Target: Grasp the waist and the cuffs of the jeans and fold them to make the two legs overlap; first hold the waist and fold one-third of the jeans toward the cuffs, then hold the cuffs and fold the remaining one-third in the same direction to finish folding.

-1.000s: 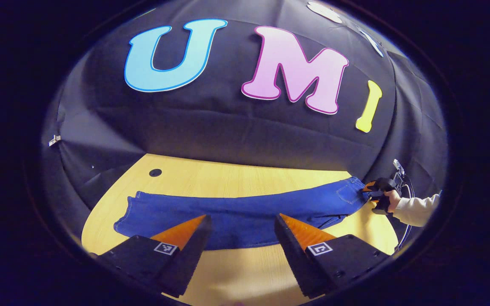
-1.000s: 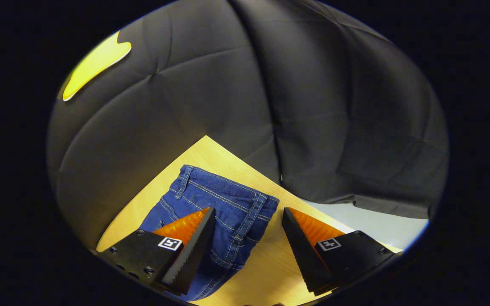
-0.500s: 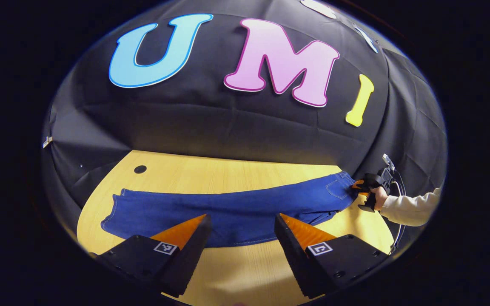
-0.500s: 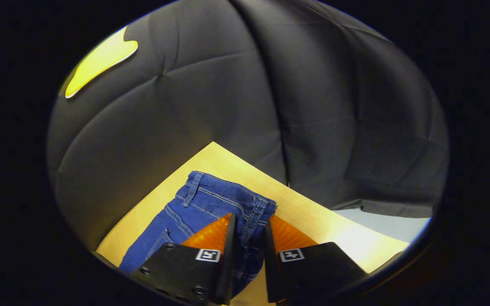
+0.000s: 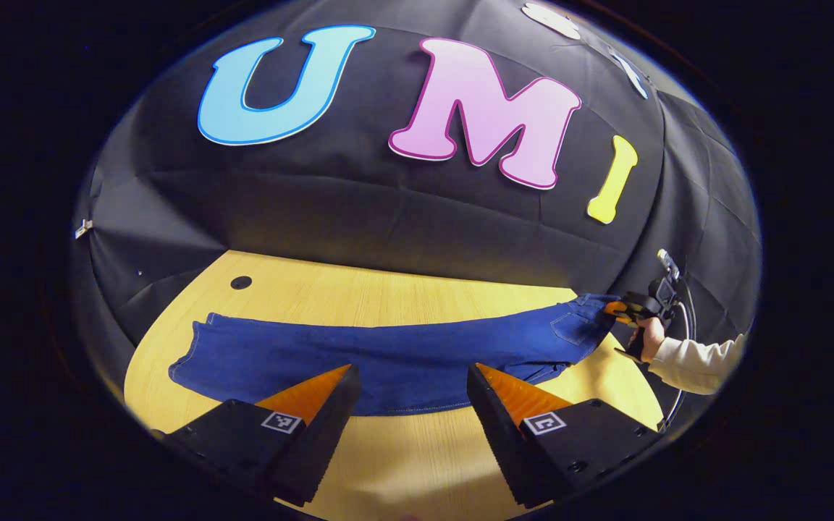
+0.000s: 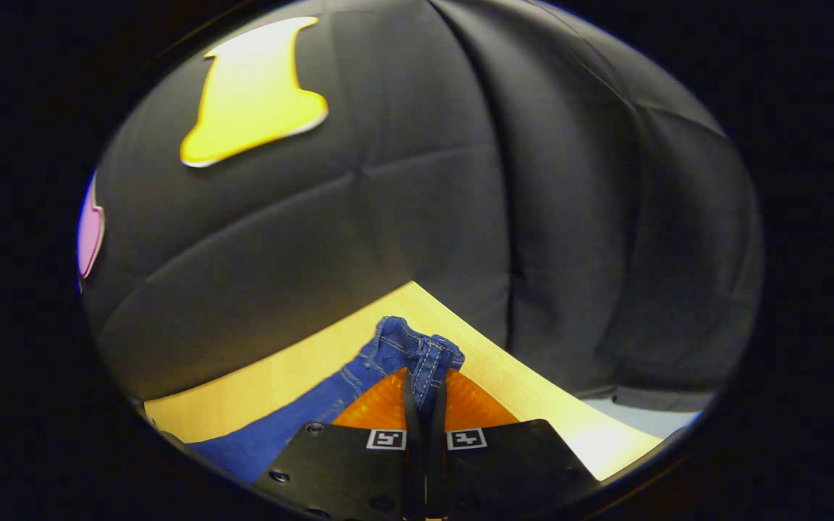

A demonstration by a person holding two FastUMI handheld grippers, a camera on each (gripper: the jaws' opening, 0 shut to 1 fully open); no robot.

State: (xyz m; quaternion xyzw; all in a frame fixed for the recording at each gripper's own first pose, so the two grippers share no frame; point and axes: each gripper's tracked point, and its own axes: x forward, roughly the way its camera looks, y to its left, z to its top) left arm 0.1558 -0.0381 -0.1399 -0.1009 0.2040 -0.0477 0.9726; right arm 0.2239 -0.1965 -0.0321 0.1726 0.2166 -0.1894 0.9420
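Note:
Blue jeans (image 5: 388, 354) lie stretched across the wooden table (image 5: 402, 463), cuffs at the left, waist at the right. In the left gripper view my left gripper (image 5: 410, 394) stands open over the near edge of the legs, with nothing between its fingers. At the far right, my right gripper (image 5: 623, 312), held by a hand in a white sleeve (image 5: 692, 356), grips the waist. In the right gripper view my right gripper (image 6: 423, 394) is shut on the bunched waistband (image 6: 417, 351), which is lifted off the table (image 6: 301, 373).
A small dark hole (image 5: 241, 282) sits in the tabletop at the back left. The black cloth wall (image 5: 388, 217) closes off the table's far side. In the right gripper view the table's corner (image 6: 605, 449) meets a pale floor strip (image 6: 649, 420).
My right gripper closed on the waistband and lifted it, bunching the cloth. The left gripper stayed open, with only a slight shift of its view.

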